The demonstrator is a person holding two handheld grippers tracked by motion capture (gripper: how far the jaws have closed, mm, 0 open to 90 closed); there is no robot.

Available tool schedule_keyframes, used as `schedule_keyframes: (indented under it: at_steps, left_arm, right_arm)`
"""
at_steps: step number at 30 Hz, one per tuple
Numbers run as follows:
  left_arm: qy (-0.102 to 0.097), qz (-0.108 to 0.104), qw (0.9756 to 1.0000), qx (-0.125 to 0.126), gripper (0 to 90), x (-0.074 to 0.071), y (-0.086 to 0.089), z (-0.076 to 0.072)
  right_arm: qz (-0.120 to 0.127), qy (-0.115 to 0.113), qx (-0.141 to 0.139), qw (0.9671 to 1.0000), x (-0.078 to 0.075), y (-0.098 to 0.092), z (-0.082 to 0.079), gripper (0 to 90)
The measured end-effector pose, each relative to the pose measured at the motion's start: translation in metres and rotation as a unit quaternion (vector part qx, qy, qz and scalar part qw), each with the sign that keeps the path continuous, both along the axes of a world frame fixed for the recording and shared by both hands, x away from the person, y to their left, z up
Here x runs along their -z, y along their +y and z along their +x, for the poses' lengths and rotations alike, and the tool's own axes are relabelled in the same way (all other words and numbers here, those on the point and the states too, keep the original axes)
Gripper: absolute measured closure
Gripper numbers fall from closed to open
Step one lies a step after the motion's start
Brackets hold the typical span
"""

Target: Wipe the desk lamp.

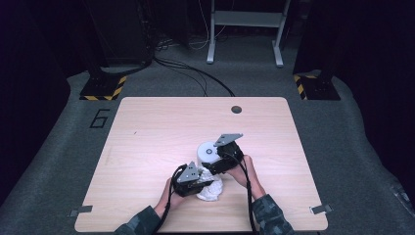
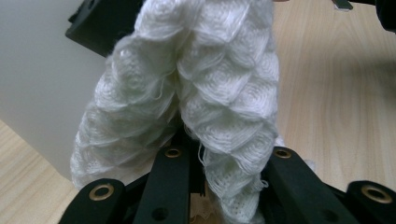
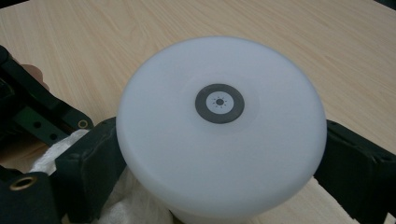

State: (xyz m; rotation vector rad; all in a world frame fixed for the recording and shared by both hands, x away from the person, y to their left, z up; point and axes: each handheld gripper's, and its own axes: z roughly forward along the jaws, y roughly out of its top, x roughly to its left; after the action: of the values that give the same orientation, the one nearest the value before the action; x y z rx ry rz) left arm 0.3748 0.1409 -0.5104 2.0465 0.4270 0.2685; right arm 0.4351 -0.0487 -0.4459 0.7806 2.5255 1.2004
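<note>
My right tool (image 3: pixel 219 154) is clamped on the sides of the white lamp (image 3: pixel 219 135), holding it tilted just above the counter (image 1: pixel 147 132), and my left tool (image 2: pixel 224 172) is closed tight on a bunch of the white cloth (image 2: pixel 196 93), which hangs against the lamp's side. The lamp is smooth and rounded, so if I rub too hard with the cloth it could twist or slip out of the right tool's pads. The cloth's loose weave might also snag on a jaw and pull free.
</note>
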Motion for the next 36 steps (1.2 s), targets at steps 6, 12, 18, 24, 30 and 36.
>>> schedule_keyframes:
  at_steps: [6,12,18,24,30,36]
  left_arm:
    - [0.006,-0.003,1.0,-0.003,78.0,0.0,0.004,0.0]
    - [0.008,-0.002,0.9999,-0.008,78.1,-0.001,0.009,-0.001]
    - [0.011,-0.005,0.9998,-0.013,78.0,-0.001,0.014,-0.001]
    - [0.013,-0.005,0.9997,-0.019,78.0,-0.001,0.021,-0.001]
    - [0.016,-0.006,0.9995,-0.027,78.1,-0.001,0.027,0.0]
    - [0.014,-0.003,0.9991,-0.039,78.1,-0.002,0.035,0.002]
  right_arm:
    - [0.0,0.0,0.001,1.0,0.0,0.0,0.0,8.7]
    - [-0.004,-0.003,-0.006,1.0,0.0,-0.001,0.0,8.7]
    - [-0.004,-0.003,-0.006,1.0,0.0,-0.001,0.0,8.7]
    - [-0.001,-0.001,-0.003,1.0,0.0,0.0,0.0,8.7]
    - [-0.002,0.0,-0.002,1.0,0.0,0.0,0.0,8.7]
    - [-0.002,0.001,-0.001,1.0,0.0,0.0,-0.001,8.7]
